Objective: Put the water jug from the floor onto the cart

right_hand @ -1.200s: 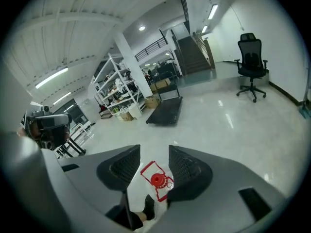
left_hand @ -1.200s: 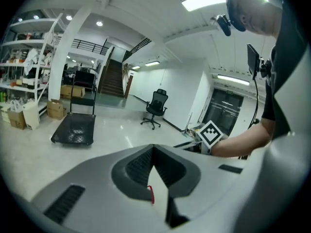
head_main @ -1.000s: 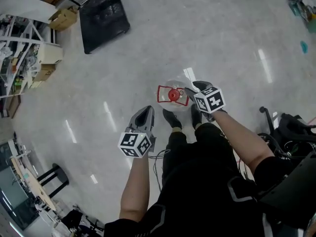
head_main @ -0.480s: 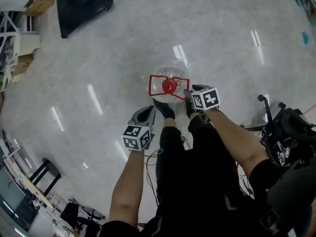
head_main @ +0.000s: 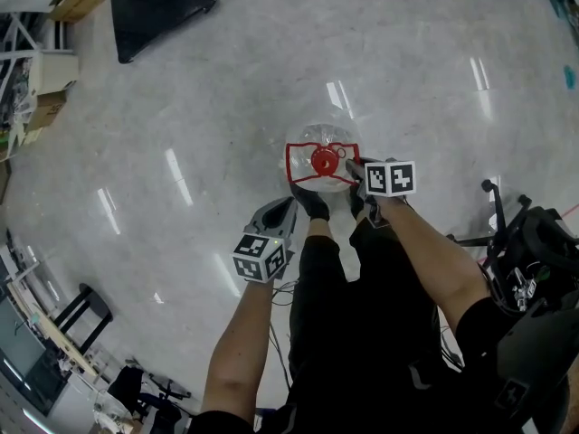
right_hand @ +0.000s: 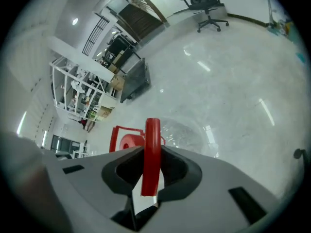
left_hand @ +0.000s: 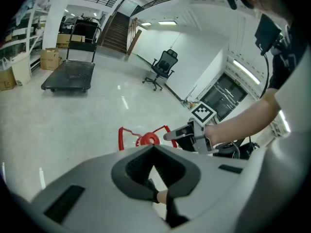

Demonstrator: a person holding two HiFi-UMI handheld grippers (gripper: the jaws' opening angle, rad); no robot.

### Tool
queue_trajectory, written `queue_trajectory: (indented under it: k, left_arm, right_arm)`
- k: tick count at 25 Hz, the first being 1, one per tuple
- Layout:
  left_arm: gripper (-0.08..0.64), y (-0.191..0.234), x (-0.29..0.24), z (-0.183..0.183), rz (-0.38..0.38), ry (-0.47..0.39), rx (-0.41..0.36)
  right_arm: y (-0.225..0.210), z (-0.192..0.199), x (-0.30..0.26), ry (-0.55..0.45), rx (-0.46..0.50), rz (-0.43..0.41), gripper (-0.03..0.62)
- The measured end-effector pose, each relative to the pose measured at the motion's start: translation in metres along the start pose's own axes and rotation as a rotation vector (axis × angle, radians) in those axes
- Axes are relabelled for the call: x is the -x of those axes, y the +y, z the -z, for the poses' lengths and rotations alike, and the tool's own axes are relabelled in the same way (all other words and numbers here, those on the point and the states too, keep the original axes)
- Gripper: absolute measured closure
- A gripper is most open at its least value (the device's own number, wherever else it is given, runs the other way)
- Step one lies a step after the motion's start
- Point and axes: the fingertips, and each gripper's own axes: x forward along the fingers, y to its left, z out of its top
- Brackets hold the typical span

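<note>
A clear water jug [head_main: 323,139] with a red cap [head_main: 323,160] and a red handle frame [head_main: 302,164] stands on the floor just ahead of the person's shoes. My right gripper [head_main: 351,165] is at the frame's right side. In the right gripper view its jaws are closing, and the red handle strip [right_hand: 152,152] runs between them, touching both pads. My left gripper [head_main: 288,208] hangs lower left of the jug, apart from it, shut and empty; in its own view the handle [left_hand: 127,132] lies beyond its tips. The black flat cart [head_main: 158,3] stands far off at upper left.
The person's black shoes [head_main: 312,202] are right behind the jug. An office chair [left_hand: 163,68] stands beyond the cart [left_hand: 68,75], with cardboard boxes [left_hand: 48,58] and shelving [right_hand: 77,96] at the room's left side. Black equipment [head_main: 534,251] is close on the right.
Both grippers have come down toward the floor. The right gripper reached the jug's red handle and its jaws narrowed around it. The left gripper sank beside the legs.
</note>
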Motion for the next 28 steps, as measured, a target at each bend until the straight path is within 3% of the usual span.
queue_trajectory:
  k: [7,10,15,24,28]
  left_arm:
    - [0.569,0.005,0.042,-0.034,-0.017,-0.1,0.04]
    - [0.569,0.02,0.063,-0.052,-0.043,-0.16,0.058]
    - [0.569,0.051,0.105,-0.108,-0.063,-0.282,0.061]
    - [0.569,0.086,0.216,-0.228,-0.076,-0.509,-0.036]
    - [0.569,0.093,0.245,-0.282,-0.055,-0.566,-0.105]
  right_arm:
    - [0.018,-0.008,0.017,0.05,0.03,0.072,0.511]
    - [0.033,-0.022,0.03,0.032,0.029,0.065,0.511]
    - [0.071,-0.082,0.068,-0.04,0.037,0.066,0.511]
    - [0.17,-0.184,0.154,-0.219,0.02,0.013,0.511]
    - [0.219,-0.246,0.172,-0.311,0.008,-0.046,0.511]
